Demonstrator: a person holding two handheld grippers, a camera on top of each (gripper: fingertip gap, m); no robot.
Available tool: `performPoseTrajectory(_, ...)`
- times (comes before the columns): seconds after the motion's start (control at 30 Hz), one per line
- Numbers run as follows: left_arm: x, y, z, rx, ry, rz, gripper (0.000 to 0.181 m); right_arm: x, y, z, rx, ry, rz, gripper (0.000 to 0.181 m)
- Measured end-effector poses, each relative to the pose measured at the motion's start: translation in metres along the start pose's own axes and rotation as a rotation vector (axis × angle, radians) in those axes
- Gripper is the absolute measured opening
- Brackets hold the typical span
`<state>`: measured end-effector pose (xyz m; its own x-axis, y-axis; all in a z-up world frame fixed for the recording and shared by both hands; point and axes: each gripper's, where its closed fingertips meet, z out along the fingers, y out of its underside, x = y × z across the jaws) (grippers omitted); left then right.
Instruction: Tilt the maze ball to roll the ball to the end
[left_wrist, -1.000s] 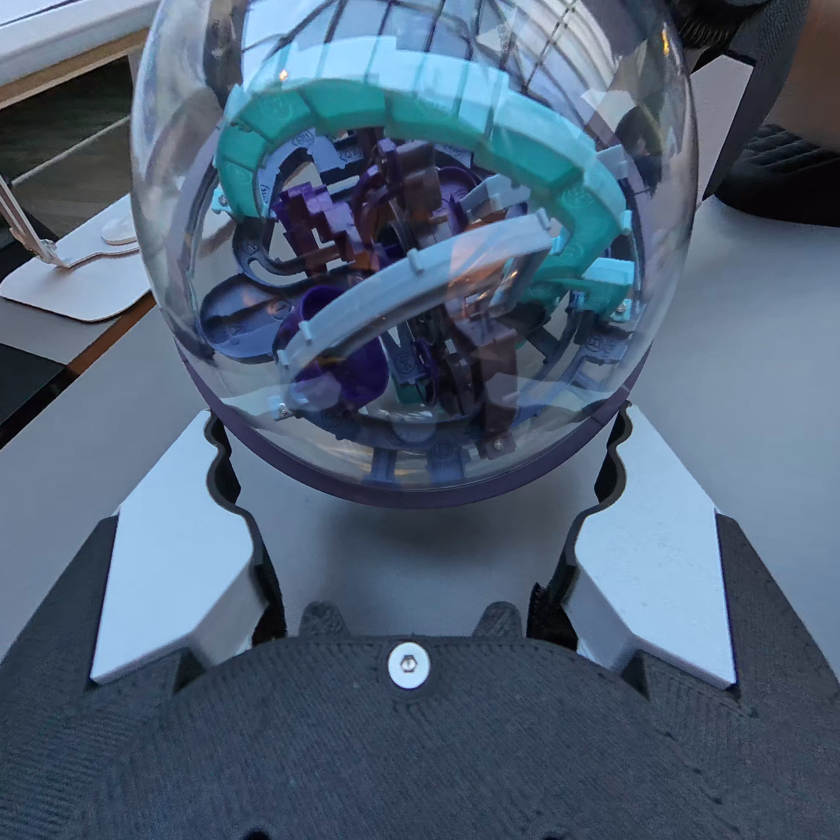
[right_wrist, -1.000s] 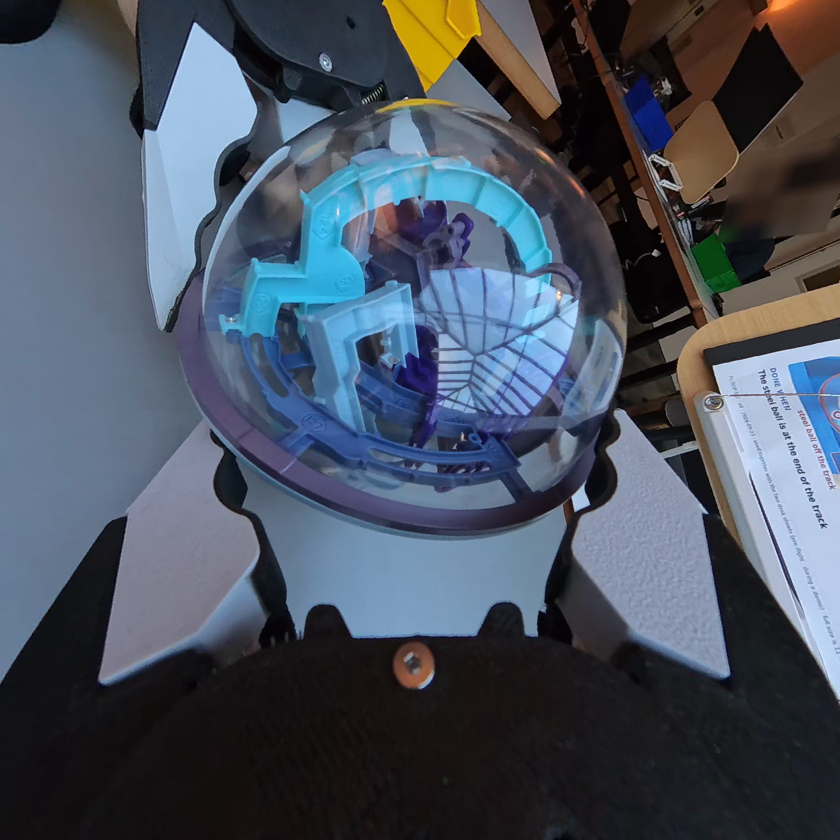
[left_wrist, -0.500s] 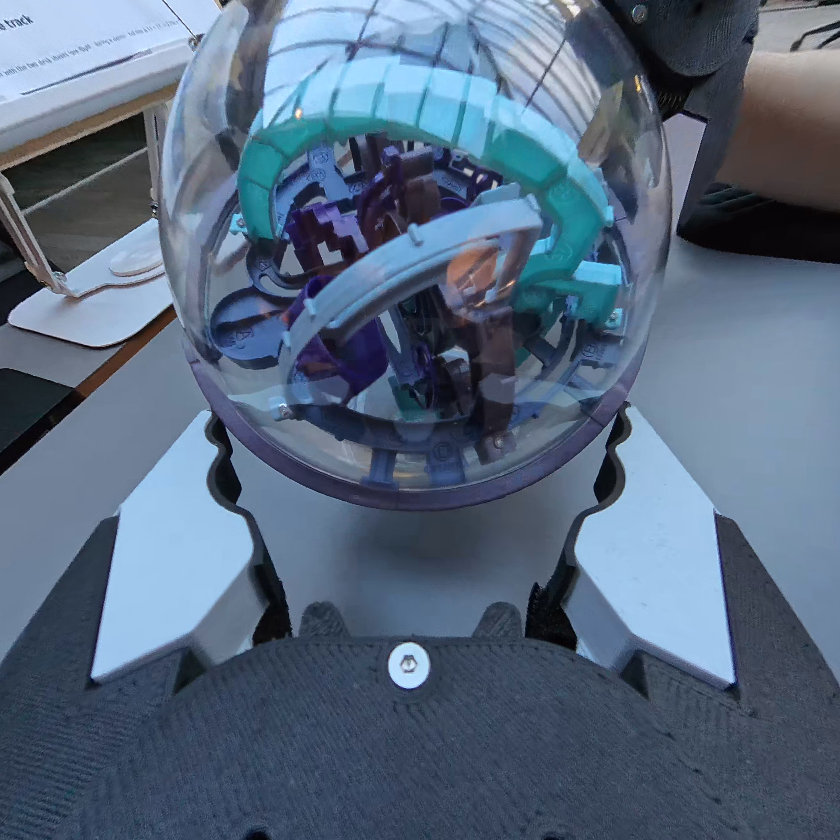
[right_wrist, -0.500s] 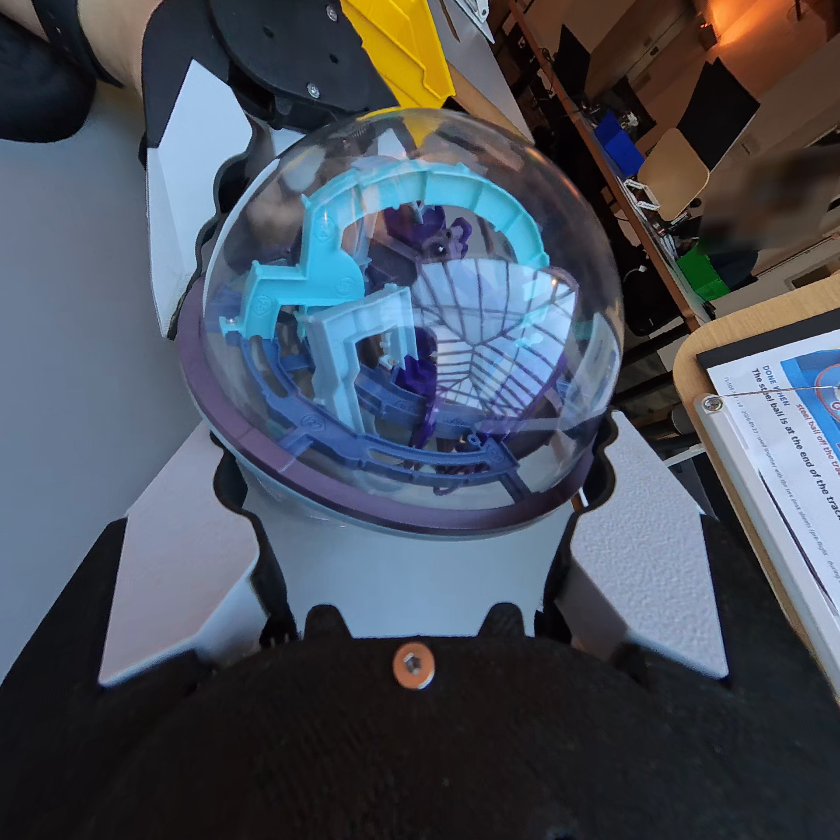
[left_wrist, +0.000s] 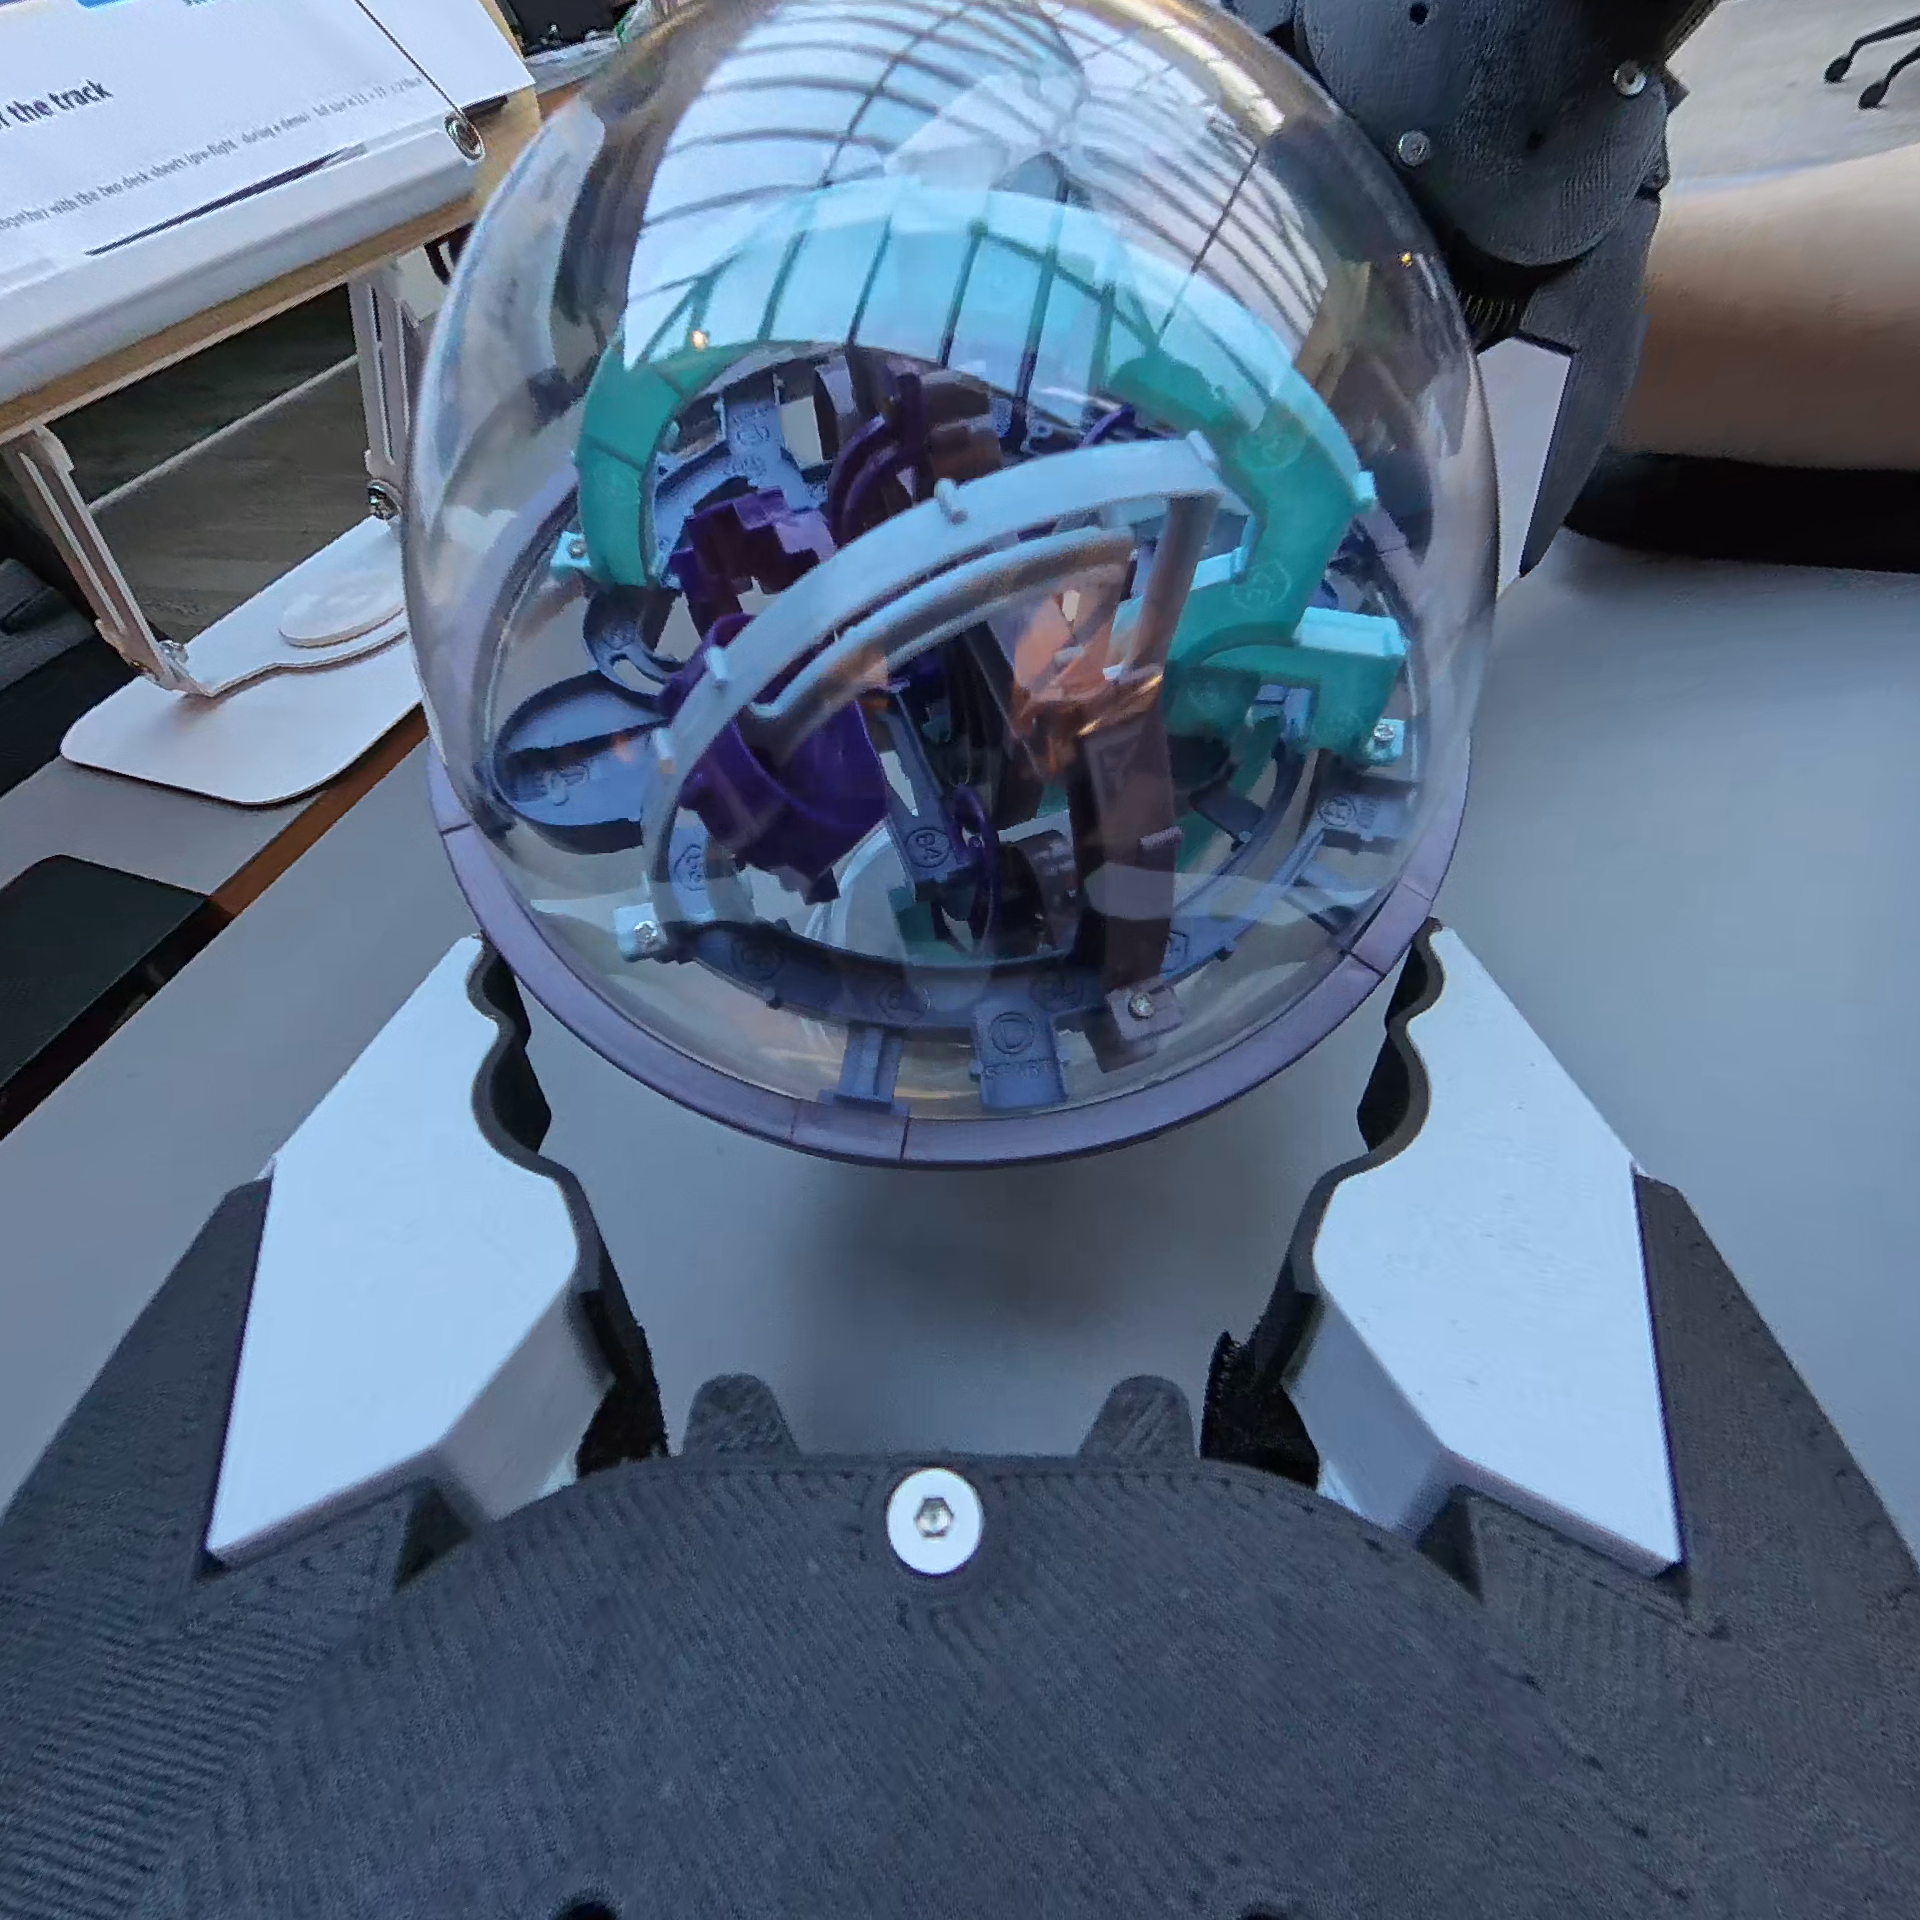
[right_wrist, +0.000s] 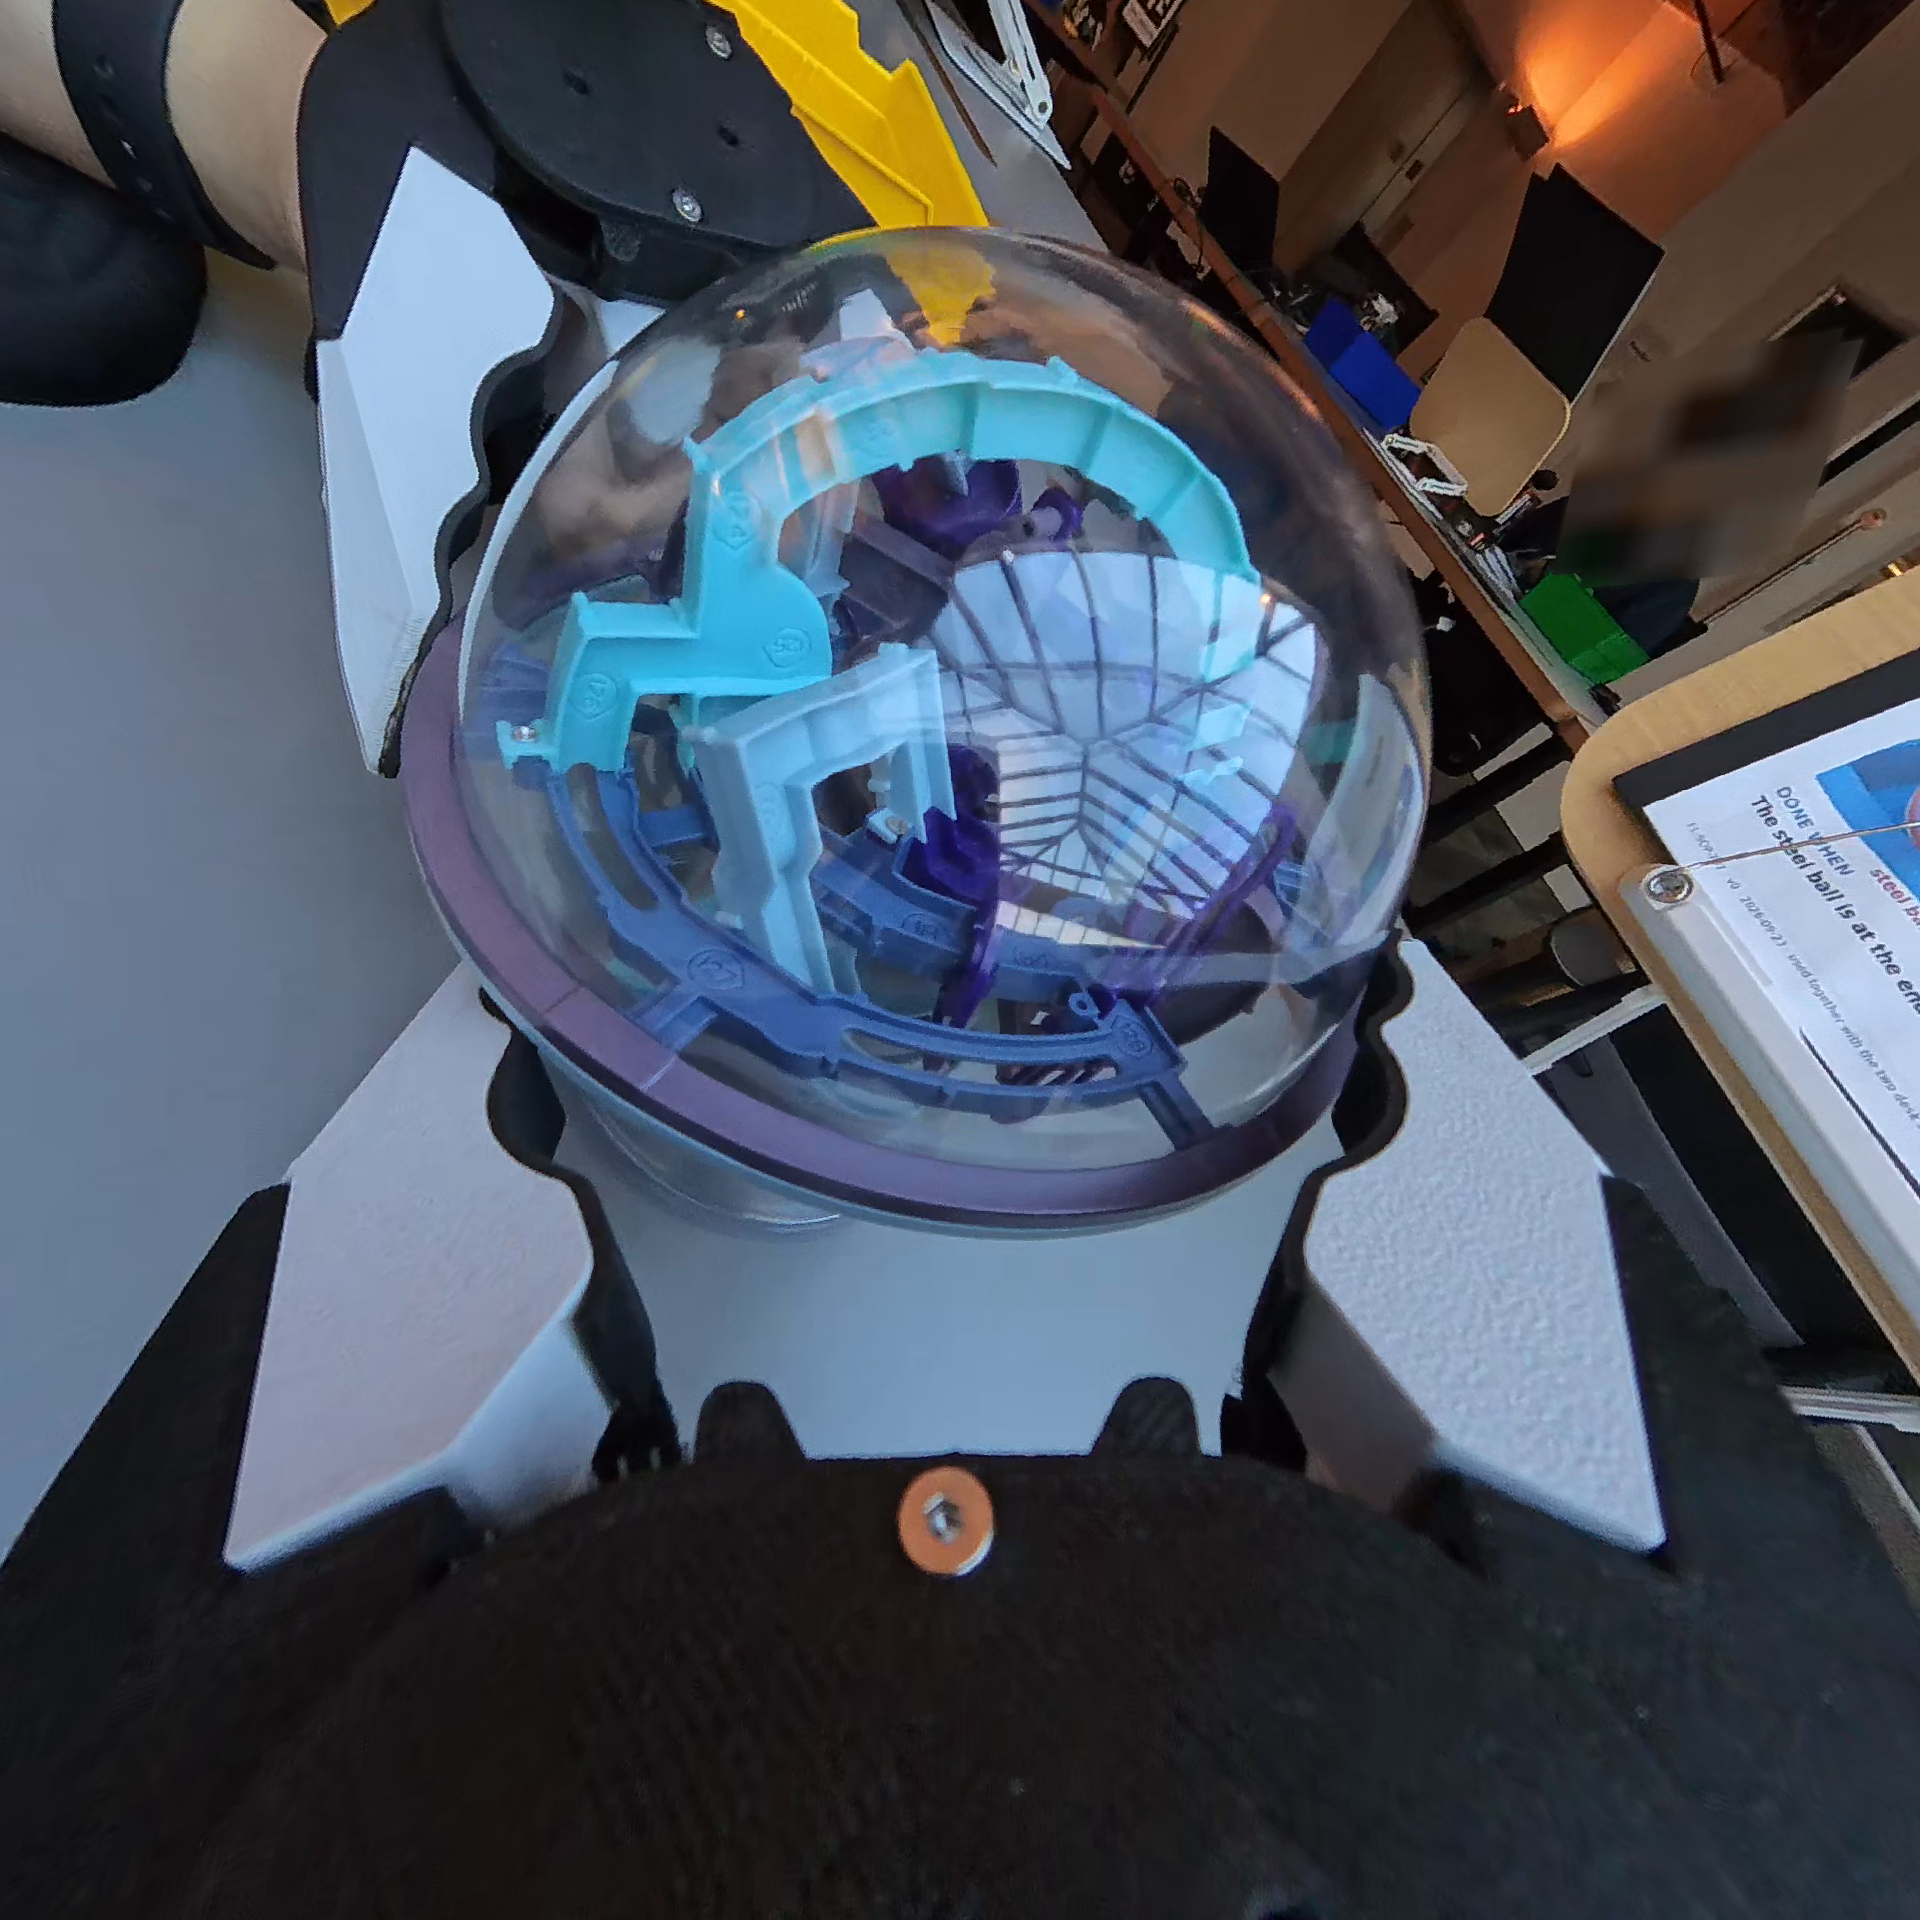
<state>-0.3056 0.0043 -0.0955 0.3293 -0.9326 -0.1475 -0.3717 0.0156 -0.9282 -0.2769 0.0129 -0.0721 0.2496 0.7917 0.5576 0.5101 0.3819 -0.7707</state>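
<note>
The maze ball (left_wrist: 951, 582) is a clear sphere with teal, grey, blue and purple tracks inside and a purple ring around its middle. It is held above the grey table (left_wrist: 1662, 883), tilted. My left gripper (left_wrist: 956, 956) is shut on it, a white finger on each side at the ring. My right gripper (right_wrist: 945, 987) grips it the same way from the other side (right_wrist: 935, 727). Each gripper shows beyond the sphere in the other's view: the right one (left_wrist: 1496, 125), the left one (right_wrist: 623, 135). I cannot make out the small steel ball among the tracks.
A printed sheet on a white stand (left_wrist: 208, 156) stands on a wooden board beside the table and also shows in the right wrist view (right_wrist: 1818, 935). A yellow bin (right_wrist: 862, 135) lies behind the left gripper. A person's forearm (left_wrist: 1787, 312) rests on the table.
Both grippers have tipped the maze ball: the grey arc track sits higher in the left view. The printed sheet has come into the left view, and the forearm into the right view.
</note>
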Motion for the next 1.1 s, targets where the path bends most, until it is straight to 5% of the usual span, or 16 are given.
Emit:
performPoseTrajectory(0.9,-0.002,-0.007,-0.004,0.046,-0.007,-0.014,0.156,-0.002,0.009,0.004,0.021,0.032,0.007,0.152)
performPoseTrajectory(1.1,-0.005,0.001,-0.005,-0.016,-0.066,0.123,0.155,-0.003,0.014,0.006,0.016,0.008,0.047,0.152)
